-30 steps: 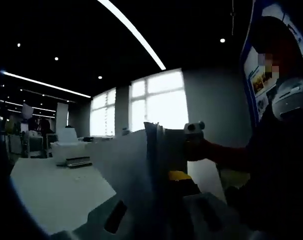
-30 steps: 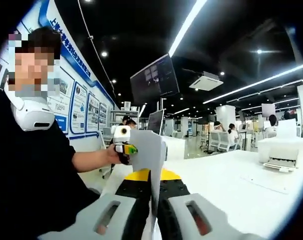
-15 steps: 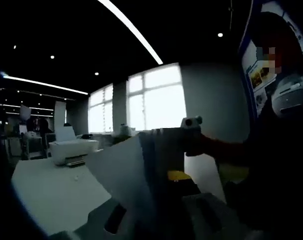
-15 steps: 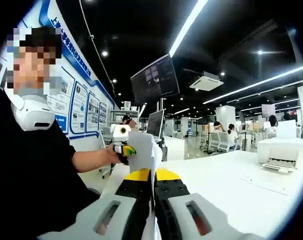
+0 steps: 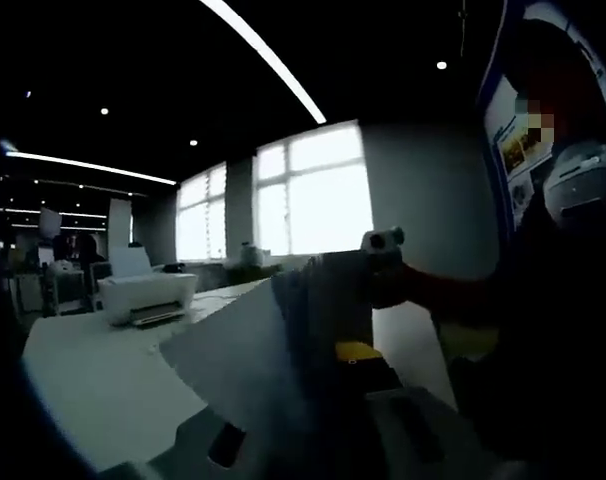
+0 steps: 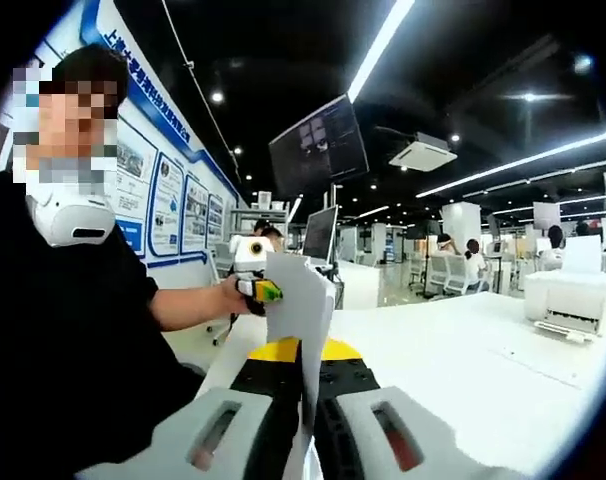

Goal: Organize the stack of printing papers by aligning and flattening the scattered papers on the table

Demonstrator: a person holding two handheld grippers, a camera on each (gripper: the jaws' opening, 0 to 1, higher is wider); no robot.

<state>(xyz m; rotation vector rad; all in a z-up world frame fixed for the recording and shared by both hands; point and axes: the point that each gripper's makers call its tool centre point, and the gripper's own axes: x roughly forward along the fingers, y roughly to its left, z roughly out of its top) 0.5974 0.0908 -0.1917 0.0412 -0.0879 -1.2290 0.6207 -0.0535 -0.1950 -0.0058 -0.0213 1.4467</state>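
Gripping the paper stack (image 6: 301, 300) upright above the white table (image 6: 463, 360), right gripper (image 6: 305, 385) pinching its lower edge, left gripper (image 6: 255, 290) clamping the far edge. Fanning at the top edge (image 5: 283, 330). Sitting well apart: printer (image 6: 573, 300), with bare tabletop between.

- An open-plan office or training hall, with a dark ceiling crossed by long white strip lights (image 6: 381, 48)
- Long white bench (image 6: 453, 365) carrying a white desktop printer (image 6: 571, 300); the same boxy printer sits on the bench in the left gripper view (image 5: 146, 296)
- Black wall-hung display screen (image 6: 318, 148) and a desk monitor (image 6: 321, 235)
- Blue-and-white information boards (image 6: 168, 200) along the wall
- People seated on office chairs (image 6: 453, 268) at far desks
- Tall bright windows (image 5: 303, 195)
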